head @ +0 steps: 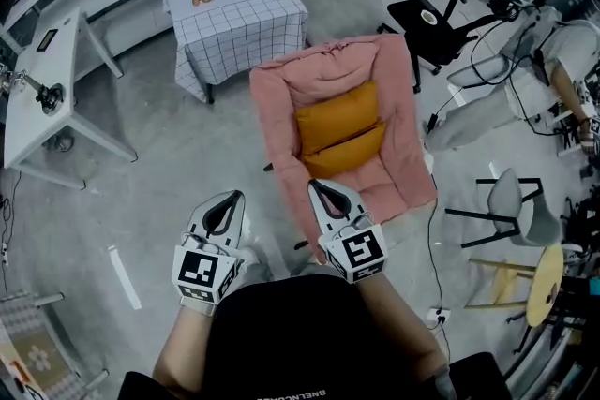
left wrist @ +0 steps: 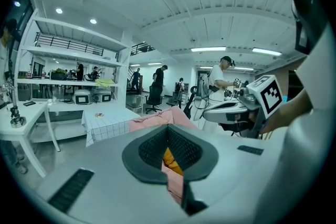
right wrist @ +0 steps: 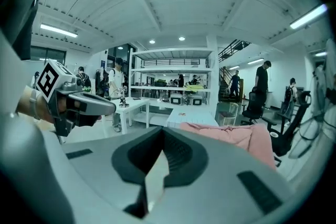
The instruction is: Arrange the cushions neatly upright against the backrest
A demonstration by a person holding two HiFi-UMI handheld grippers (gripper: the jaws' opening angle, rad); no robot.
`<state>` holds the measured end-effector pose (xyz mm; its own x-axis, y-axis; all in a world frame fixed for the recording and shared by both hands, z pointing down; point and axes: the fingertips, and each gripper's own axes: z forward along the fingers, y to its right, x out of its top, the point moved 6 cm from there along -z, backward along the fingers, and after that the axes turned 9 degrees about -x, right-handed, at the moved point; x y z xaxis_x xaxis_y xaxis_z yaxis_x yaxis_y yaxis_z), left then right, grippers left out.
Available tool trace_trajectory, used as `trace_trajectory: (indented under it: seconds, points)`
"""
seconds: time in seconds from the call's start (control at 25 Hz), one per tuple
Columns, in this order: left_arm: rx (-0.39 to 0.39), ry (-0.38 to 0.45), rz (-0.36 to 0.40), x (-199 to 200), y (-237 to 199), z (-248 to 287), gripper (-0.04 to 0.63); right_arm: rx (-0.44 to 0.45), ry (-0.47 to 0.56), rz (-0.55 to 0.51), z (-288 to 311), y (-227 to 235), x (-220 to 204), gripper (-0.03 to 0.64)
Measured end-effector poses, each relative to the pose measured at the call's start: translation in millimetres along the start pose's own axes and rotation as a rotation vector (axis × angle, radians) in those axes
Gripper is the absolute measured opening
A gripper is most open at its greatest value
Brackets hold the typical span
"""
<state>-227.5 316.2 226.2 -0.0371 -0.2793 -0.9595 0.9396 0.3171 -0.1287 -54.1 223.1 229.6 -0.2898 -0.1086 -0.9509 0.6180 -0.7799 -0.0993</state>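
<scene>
Both claws are in front of me, side by side and apart, pointing towards the pink armchair; the left claw has its jaws pressed together with nothing pinched, and the right claw is likewise pressed shut and empty; each claw's own view shows only a thin slit between the dark pads.

The two orange cushions are ahead of the right claw, and ahead and to the right of the left one; neither claw touches them. The upper cushion leans on the armchair's backrest; the lower cushion sits just in front of it, touching it, its near edge on the seat; both are a little askew rather than square to the chair. Through the left claw's slit I see a sliver of orange with pink below it.

Beyond the left claw, further off, stands a tabletop with a checked cloth, a small brown item on it that I cannot make out; far to the left of the left claw is a white desk. Beyond and to the right of the armchair is a black office chair; to the right of the right claw, well apart, stand a grey chair and a round wooden stool.
</scene>
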Motion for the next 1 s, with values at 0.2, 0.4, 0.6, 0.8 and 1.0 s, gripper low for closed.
trace_trajectory:
  seconds: [0.2, 0.4, 0.6, 0.8, 1.0]
  points:
    - [-0.015, 0.001, 0.009, 0.4, 1.9, 5.2, 0.012, -0.016, 0.008, 0.006, -2.0, 3.0, -0.8, 0.009]
    - [-0.031, -0.005, 0.023, 5.2, 0.8, 12.7, 0.012, -0.036, 0.015, 0.014, 0.3, 10.9, 1.4, 0.009]
    - [-0.039, -0.011, 0.030, 4.8, 3.1, 18.9, 0.012, -0.052, 0.011, 0.014, -1.7, 17.5, -2.0, 0.009]
    - [-0.049, -0.011, 0.039, 11.1, 5.7, 27.7, 0.012, -0.057, 0.015, 0.017, -2.2, 25.4, 0.1, 0.009]
    - [-0.058, -0.010, 0.045, 16.5, 10.5, 33.7, 0.014, -0.061, 0.019, 0.018, -6.3, 31.2, 1.1, 0.009]
